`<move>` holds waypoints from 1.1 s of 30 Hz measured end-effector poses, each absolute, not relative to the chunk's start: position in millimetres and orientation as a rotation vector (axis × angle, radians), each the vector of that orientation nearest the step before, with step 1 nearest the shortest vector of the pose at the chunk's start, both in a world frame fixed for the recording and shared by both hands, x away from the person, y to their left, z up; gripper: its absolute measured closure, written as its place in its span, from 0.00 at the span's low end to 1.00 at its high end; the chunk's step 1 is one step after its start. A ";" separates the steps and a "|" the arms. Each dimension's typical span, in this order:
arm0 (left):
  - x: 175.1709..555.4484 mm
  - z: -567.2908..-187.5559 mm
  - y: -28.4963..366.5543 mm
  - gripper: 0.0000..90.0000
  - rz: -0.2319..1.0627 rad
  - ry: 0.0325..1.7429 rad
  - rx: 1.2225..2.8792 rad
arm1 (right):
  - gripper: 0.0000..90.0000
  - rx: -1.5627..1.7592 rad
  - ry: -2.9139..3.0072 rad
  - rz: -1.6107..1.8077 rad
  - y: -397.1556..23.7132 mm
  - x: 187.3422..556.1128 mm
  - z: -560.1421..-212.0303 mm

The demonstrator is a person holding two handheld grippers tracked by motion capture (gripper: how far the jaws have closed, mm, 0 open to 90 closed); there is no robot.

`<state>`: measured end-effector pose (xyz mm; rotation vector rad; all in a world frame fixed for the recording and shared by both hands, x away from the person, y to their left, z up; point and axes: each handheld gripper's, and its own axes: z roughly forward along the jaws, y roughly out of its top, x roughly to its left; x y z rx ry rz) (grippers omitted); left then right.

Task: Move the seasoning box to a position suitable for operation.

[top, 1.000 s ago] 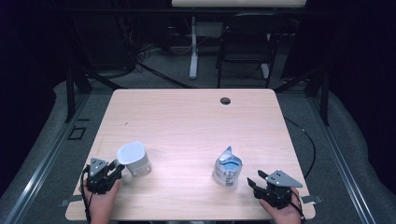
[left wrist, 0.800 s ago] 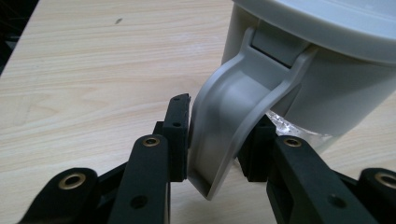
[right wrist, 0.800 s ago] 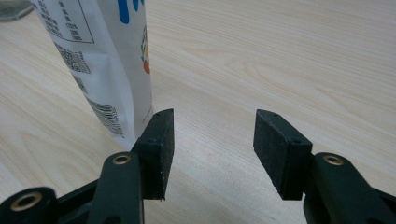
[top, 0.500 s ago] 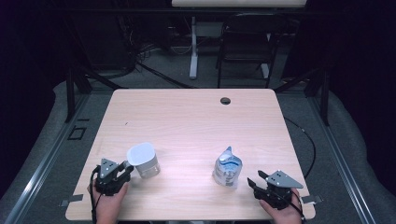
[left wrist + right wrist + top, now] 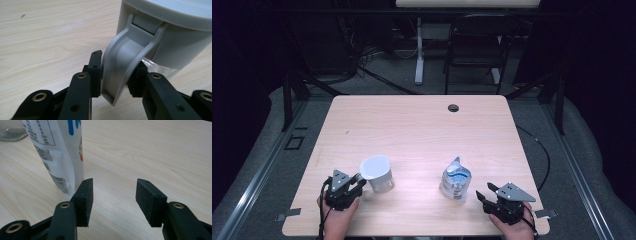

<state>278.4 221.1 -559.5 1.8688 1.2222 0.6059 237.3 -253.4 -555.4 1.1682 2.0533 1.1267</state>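
two grippers sit at the near edge, and your left gripper (image 5: pixel 360 178) at about 7 o'clock is pinching the curved handle (image 5: pixel 122 67) of the grey-lidded jug (image 5: pixel 377 173); in the left gripper view the pads press that handle from both sides. since a second ago the jug has slid along the table (image 5: pixel 422 125) toward the middle, away from the left edge, with your hand behind it. that reads as you dragging it closer to the pouch (image 5: pixel 455 178), likely to bring the two together for a pour or fill.

your right gripper (image 5: pixel 113 195) at 5 o'clock has not shifted; its jaws stand spread with nothing between them, the left pad just beside the pouch's lower corner, and i can't tell if it touches.

count: one jug, one standing printed pouch, one table. farther off, one cable hole (image 5: pixel 453 108) near the far edge at 12 o'clock, and one chair (image 5: pixel 474 47) beyond.
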 end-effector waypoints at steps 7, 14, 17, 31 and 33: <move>276.3 -559.0 199.6 0.77 0.578 1.155 1.907 | 0.54 1.156 2.062 1.130 -251.7 237.0 -555.4; 277.4 -559.5 184.1 0.77 0.555 1.111 1.926 | 0.54 1.148 2.065 1.128 -251.5 237.1 -555.3; 278.2 -559.4 179.6 0.77 0.547 1.092 1.939 | 0.54 1.149 2.065 1.128 -251.3 237.1 -555.5; 276.1 -558.9 158.1 0.78 0.500 0.963 2.000 | 0.54 1.156 2.064 1.128 -251.5 236.6 -555.2; 274.8 -558.7 154.0 0.78 0.493 0.925 2.020 | 0.54 1.158 2.062 1.131 -251.3 236.7 -555.5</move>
